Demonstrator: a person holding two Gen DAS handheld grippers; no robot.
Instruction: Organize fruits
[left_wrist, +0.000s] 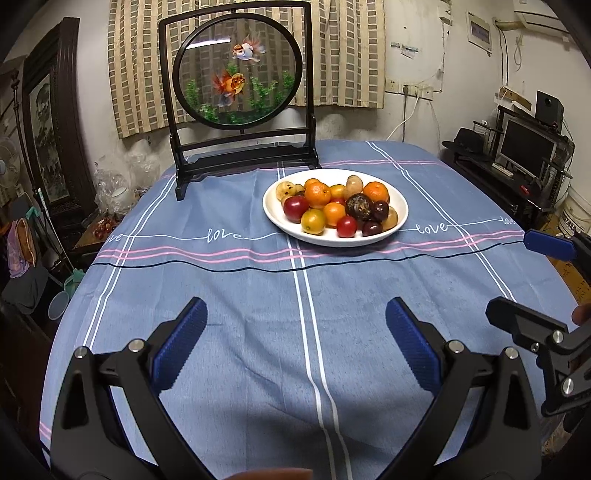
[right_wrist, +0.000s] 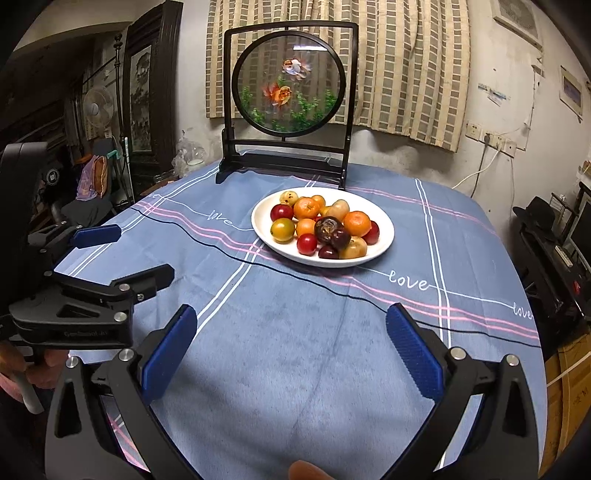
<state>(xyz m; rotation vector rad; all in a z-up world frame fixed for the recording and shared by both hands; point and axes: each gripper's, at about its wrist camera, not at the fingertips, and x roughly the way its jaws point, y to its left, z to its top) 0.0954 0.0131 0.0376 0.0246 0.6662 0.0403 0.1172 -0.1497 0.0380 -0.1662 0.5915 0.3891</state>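
Nearest you, your left gripper (left_wrist: 295, 339) hangs over bare blue tablecloth (left_wrist: 258, 295) with its blue pads spread wide and nothing between them; your right gripper (right_wrist: 291, 339) stands the same way, jaws apart and empty, above the same cloth. Each tool shows at the edge of the other's view, so the two sit side by side at the near edge of the table, well apart from the fruit. Farther on, past the pink and black stripes, rests the white plate (left_wrist: 400, 214), which holds the whole heap of fruits (left_wrist: 334, 206): oranges, red and dark cherry-like fruits, yellow-green ones and pale brown ones, touching one another; none lies loose on the cloth. From the left gripper the plate lies ahead and slightly to the right; from the right gripper the plate (right_wrist: 388, 230) lies ahead and nearly on the centre line, so the right hand appears to have the straighter approach. The plate's long axis runs roughly across your reach. Beyond it, at the far edge, stands the goldfish screen (left_wrist: 236, 85) in its black frame, just behind the plate's rim.
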